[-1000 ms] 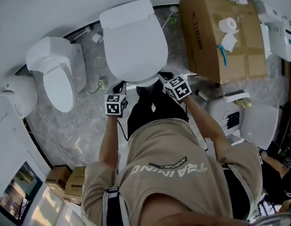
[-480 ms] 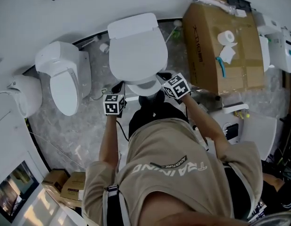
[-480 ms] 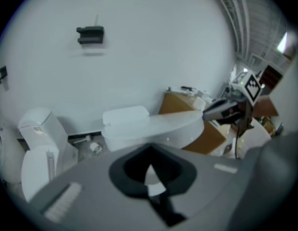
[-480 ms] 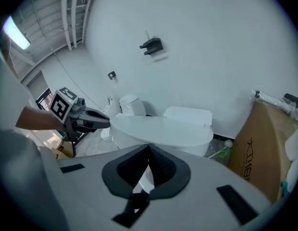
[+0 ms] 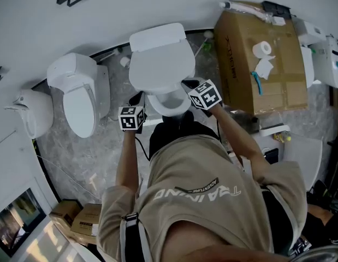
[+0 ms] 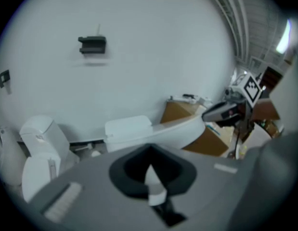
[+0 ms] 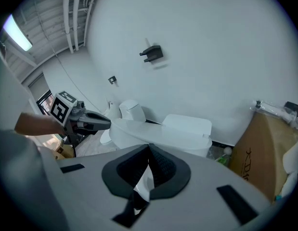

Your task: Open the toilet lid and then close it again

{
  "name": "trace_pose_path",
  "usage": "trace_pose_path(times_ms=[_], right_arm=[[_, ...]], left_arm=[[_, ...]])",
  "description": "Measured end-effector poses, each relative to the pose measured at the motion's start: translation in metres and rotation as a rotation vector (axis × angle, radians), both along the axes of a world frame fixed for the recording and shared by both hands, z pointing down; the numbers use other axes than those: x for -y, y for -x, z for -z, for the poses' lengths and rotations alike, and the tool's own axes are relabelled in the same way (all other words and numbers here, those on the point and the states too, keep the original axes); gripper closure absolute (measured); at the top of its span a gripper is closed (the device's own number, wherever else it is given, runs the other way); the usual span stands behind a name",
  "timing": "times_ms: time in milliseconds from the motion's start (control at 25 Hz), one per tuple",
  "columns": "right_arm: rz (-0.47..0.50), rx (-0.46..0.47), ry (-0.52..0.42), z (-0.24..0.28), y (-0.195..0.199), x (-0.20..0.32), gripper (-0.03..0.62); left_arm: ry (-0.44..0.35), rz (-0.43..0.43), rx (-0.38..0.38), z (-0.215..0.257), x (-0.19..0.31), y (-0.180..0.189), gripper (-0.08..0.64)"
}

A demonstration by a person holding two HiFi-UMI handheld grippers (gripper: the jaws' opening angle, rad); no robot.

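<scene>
The white toilet lid (image 5: 160, 64) is tilted up at its front, and the seat and bowl opening (image 5: 167, 103) show below it. My left gripper (image 5: 137, 99) is at the lid's front left edge. My right gripper (image 5: 186, 84) is at its front right edge. In the left gripper view the raised lid (image 6: 173, 131) slopes up to the right gripper (image 6: 212, 113) at its far rim. The right gripper view shows the lid (image 7: 139, 131) with the left gripper (image 7: 106, 124) touching its rim. Both pairs of jaws meet with nothing between them.
A second white toilet (image 5: 81, 100) stands to the left, with another white fixture (image 5: 32, 111) beyond it. On the right a big cardboard box (image 5: 278, 64) carries a paper roll (image 5: 261, 49). White fixtures (image 5: 300, 152) lie lower right, small boxes (image 5: 81, 220) lower left.
The lid's front has lifted away from the seat, so the bowl opening now shows. Both grippers have moved up and toward the tank along with the lid's rim.
</scene>
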State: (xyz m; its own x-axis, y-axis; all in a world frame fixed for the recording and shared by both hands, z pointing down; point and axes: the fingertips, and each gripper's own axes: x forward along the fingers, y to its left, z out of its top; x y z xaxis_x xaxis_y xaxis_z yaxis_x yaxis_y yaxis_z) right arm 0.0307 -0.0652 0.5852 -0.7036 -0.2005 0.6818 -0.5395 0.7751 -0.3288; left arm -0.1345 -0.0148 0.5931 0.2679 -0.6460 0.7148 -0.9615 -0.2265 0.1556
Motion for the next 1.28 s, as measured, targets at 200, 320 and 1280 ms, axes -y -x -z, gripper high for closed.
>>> trace_pose_path(times_ms=[200, 320, 1280], right_arm=[[-0.032, -0.027, -0.011, 0.01, 0.006, 0.014, 0.578], [-0.068, -0.032, -0.019, 0.017, 0.005, 0.025, 0.578], [-0.189, -0.078, -0.098, 0.068, 0.029, 0.113, 0.578]], left_arm=[[-0.027, -0.03, -0.024, 0.01, 0.012, 0.005, 0.555], [-0.051, -0.069, -0.042, 0.018, 0.023, 0.004, 0.555], [-0.095, -0.21, -0.08, 0.068, 0.108, 0.026, 0.554]])
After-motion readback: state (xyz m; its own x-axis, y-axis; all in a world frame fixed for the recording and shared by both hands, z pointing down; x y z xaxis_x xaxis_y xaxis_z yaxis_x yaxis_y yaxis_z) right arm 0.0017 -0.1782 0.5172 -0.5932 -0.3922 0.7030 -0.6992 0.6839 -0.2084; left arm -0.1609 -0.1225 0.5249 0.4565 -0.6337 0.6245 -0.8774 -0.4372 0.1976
